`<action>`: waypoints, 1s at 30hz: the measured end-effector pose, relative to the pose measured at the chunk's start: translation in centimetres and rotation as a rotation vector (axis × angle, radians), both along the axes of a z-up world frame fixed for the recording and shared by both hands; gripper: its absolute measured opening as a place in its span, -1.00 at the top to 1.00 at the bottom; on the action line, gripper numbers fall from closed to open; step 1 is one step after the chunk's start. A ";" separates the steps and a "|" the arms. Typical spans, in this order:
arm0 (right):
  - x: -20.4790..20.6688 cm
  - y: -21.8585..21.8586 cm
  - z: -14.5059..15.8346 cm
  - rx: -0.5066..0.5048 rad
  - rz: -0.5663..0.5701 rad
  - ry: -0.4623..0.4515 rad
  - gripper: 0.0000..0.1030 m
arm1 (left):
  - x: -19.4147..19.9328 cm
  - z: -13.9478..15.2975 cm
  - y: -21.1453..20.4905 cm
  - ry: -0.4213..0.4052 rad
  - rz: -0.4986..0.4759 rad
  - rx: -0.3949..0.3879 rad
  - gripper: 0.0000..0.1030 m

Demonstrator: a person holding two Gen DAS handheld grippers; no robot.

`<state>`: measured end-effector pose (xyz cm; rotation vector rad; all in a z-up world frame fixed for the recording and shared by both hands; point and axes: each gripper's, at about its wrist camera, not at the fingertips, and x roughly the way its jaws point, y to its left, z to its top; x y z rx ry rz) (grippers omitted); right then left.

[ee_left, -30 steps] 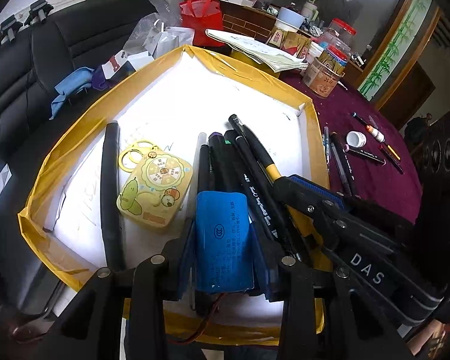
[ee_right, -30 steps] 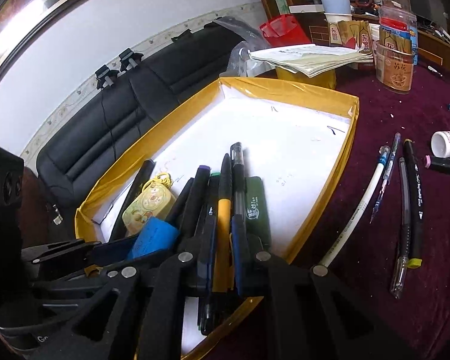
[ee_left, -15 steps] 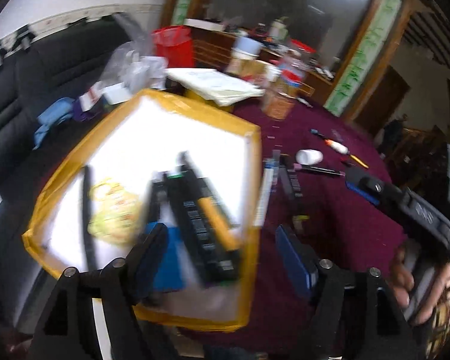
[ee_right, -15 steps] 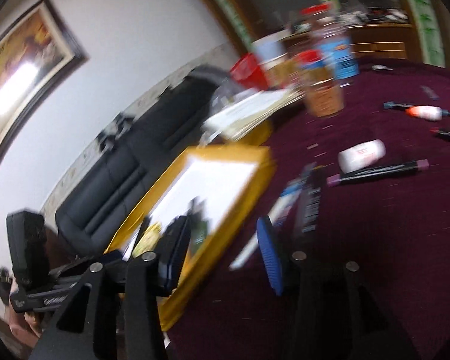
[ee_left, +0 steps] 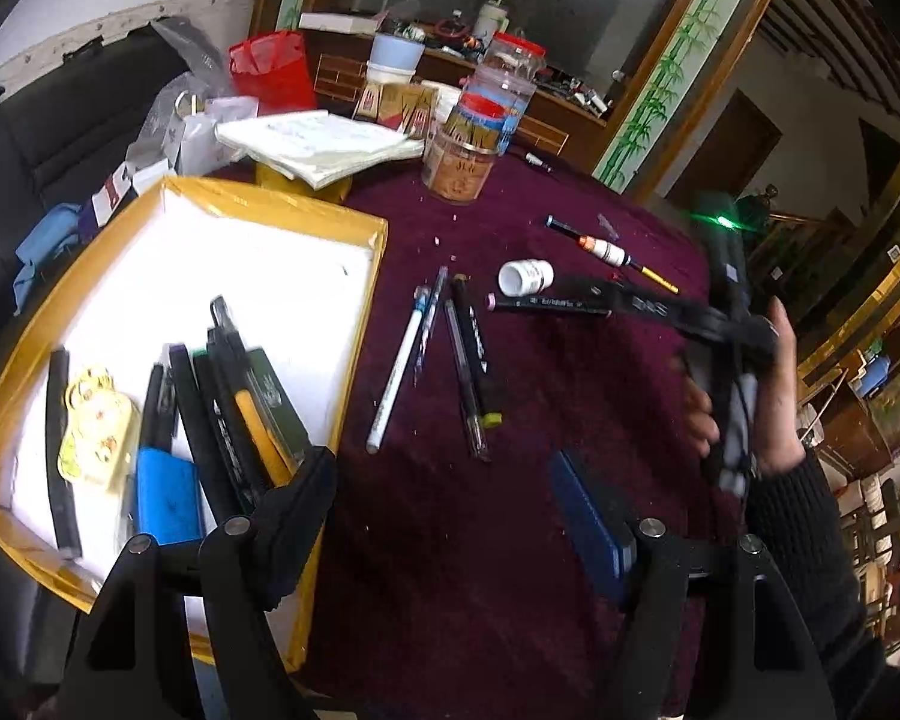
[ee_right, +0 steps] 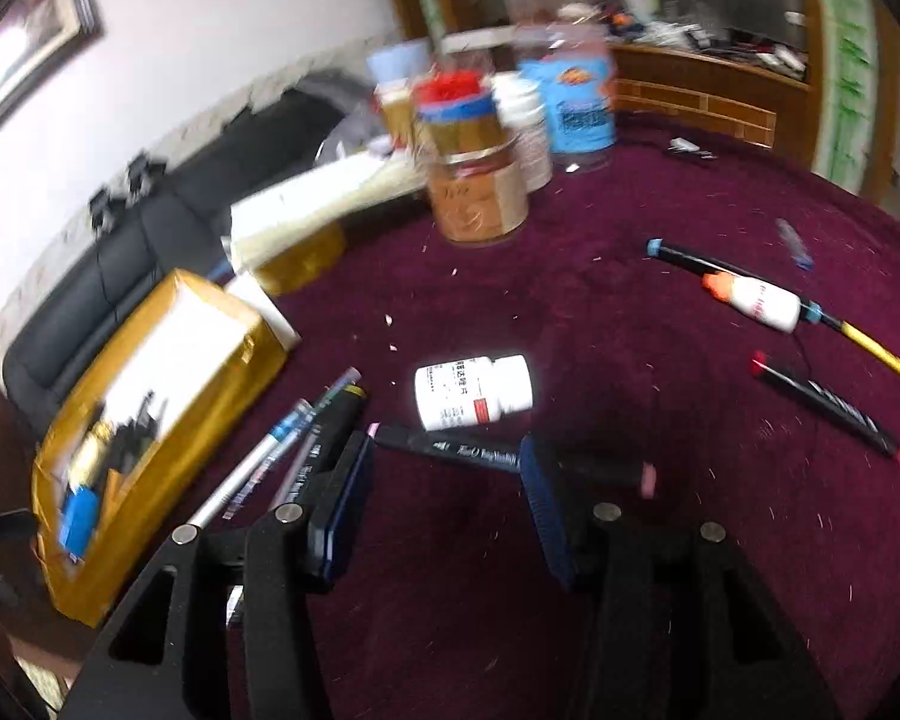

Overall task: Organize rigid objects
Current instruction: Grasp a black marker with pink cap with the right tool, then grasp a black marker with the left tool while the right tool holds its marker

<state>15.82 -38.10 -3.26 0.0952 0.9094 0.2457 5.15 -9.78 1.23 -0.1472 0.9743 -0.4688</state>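
Both grippers empty. Left gripper [ee_left: 444, 510] wide open; right gripper [ee_right: 444, 504] jaws have just been opening, half apart over black pink-capped marker [ee_right: 450, 450] on maroon tablecloth [ee_right: 630, 330]. Advice: straddle barrel mid-length, close squarely, carry to yellow-rimmed white tray [ee_left: 270, 198].

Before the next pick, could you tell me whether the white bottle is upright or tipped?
Tipped: the white bottle lies on its side on the tablecloth.

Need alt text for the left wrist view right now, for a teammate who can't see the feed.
The open, empty left gripper hangs over a maroon tablecloth, beside a yellow-rimmed white tray holding pens and a blue battery pack. Four loose pens and a small white pill bottle lie on the cloth ahead.
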 end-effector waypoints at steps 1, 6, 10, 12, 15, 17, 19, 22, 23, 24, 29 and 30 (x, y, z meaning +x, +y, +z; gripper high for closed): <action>0.6 0.0 -0.4 -0.027 -0.003 0.008 0.05 | -0.1 -0.1 -0.1 0.003 0.001 0.002 -0.50; 2.5 -1.0 -3.4 -0.026 0.058 0.079 0.03 | -0.6 -0.1 -0.2 0.000 -0.007 0.006 -0.50; 0.4 -0.3 -4.3 -0.039 0.115 0.081 0.09 | -0.5 -0.3 -0.5 0.005 -0.015 0.003 -0.50; -1.0 0.6 -4.2 -0.048 0.110 0.074 0.33 | -0.4 -0.5 -0.8 0.011 -0.023 0.005 -0.50; -2.5 0.7 -4.3 -0.046 0.035 0.089 0.63 | -0.1 -0.7 -1.5 0.016 -0.035 0.011 -0.50; -3.4 0.7 -4.4 -0.021 -0.009 0.097 0.71 | 0.1 -0.8 -2.2 0.014 -0.048 0.024 -0.50; -4.3 0.8 -4.4 -0.002 -0.034 0.104 0.72 | 0.4 -1.0 -2.9 0.018 -0.059 0.037 -0.50; -5.9 1.2 -4.2 0.033 -0.039 0.096 0.72 | 1.3 -1.7 -4.2 0.033 -0.068 0.057 -0.50; -6.3 1.1 -4.3 0.047 -0.044 0.099 0.72 | 1.6 -1.9 -4.8 0.040 -0.072 0.062 -0.50; -6.6 0.9 -4.3 0.065 -0.048 0.102 0.72 | 2.0 -2.1 -5.2 0.046 -0.075 0.067 -0.50; -7.2 -1.8 -4.3 0.097 -0.141 0.096 0.72 | 4.5 -3.1 -8.3 0.074 -0.093 0.109 -0.50; -7.3 -2.2 -4.2 0.101 -0.164 0.093 0.72 | 5.3 -3.3 -9.0 0.083 -0.096 0.112 -0.50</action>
